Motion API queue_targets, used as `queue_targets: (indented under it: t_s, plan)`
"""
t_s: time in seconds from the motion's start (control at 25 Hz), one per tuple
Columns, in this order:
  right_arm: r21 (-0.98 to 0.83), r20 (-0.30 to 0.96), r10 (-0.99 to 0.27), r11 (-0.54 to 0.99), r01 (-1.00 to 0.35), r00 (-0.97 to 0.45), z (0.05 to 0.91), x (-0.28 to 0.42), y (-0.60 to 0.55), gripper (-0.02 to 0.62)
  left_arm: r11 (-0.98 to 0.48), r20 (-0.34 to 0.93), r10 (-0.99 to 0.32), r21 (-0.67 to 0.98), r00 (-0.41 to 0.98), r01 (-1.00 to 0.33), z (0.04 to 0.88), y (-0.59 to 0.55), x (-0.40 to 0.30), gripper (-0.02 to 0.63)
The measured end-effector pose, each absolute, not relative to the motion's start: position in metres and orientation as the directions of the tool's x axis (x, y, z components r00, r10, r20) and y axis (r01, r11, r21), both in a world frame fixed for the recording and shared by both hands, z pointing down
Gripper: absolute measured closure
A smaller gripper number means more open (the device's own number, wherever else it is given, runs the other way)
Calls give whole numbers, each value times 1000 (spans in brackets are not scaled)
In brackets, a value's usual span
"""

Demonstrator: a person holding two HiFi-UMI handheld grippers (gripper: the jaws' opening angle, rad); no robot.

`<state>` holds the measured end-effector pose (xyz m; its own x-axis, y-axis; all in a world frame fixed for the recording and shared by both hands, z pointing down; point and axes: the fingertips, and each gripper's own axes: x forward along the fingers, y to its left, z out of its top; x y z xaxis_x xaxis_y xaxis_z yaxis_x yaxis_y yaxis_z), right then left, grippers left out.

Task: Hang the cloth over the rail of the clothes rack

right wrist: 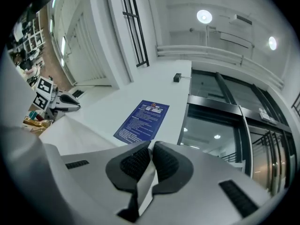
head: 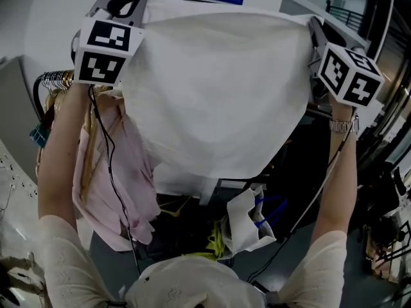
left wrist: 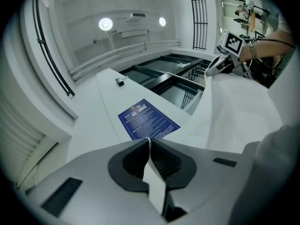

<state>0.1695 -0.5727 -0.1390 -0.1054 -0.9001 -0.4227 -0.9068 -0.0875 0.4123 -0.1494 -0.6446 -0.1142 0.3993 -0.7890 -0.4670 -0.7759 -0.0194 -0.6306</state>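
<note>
We're holding the white cloth [head: 212, 95] raised and spread wide, its top edge stretching between both claws and the rest hanging down in front of the rack. The rail is hiding behind it, so we can't place it. Nothing is draped yet; lifting over and letting go are what's left, we're judging. A pink garment [head: 109, 172] is hanging lower left. The left claw [head: 131, 2] is clenching the cloth's top left corner, and the right claw [head: 316, 31] is clenching the top right.

White cloth [head: 218, 95] hangs spread wide; both top corners pinched, held high.
</note>
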Motion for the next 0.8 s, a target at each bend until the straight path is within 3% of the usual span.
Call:
queue_targets:
  t_s: [0.28,0.48,0.8]
  plan:
    - [460,-267,-955,-7,-888,-131,-111,179,-626,572,-3,-395,-817,-725,419,-689,-91,-695,-132,588]
    - [499,-111,-978,100,-861,-178,-87,181,-646,572,27,-297,-853,-846,429,-532,-72,-713,-120,586]
    - [574,185,-954,299,-762,-234,-28,186,-674,540,-226,113,-900,-947,422,-229,-2,-745,-107,580]
